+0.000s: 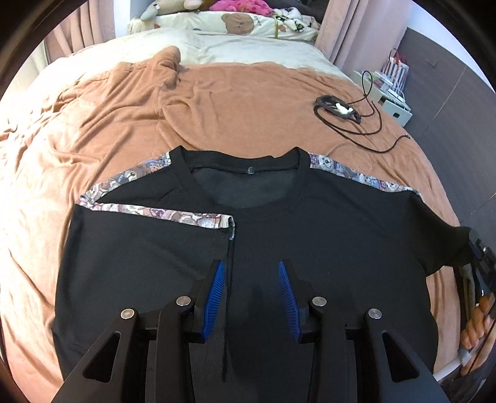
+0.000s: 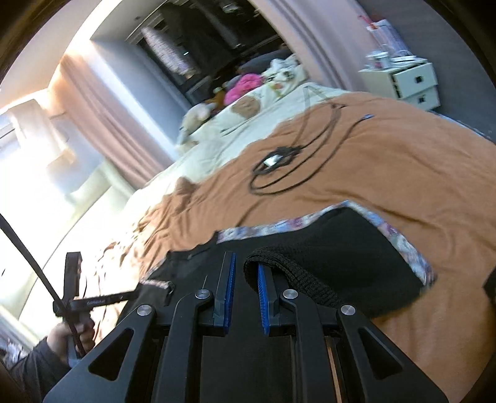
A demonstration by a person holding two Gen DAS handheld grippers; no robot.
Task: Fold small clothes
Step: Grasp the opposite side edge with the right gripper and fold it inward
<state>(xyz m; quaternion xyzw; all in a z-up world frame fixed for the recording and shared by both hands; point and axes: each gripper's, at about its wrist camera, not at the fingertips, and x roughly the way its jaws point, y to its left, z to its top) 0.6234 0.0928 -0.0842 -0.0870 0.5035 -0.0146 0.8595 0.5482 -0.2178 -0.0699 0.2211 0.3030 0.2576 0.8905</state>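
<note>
hand-held gripper (image 1: 251, 297): black arms | blue ribbed pads (image 1: 217, 294) | silver screws | dark sleeve (image 2: 34, 365)

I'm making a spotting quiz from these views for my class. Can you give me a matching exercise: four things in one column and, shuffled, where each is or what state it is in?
Things:
A. left gripper
B. corded black device
C. pink soft toy
D. white drawer unit

Places or states:
1. beside the bed, against the grey wall
2. at the head of the bed
3. jaws open, over the black T-shirt
4. lying on the orange blanket, beyond the T-shirt's collar

Pairs: A-3, B-4, C-2, D-1
</note>
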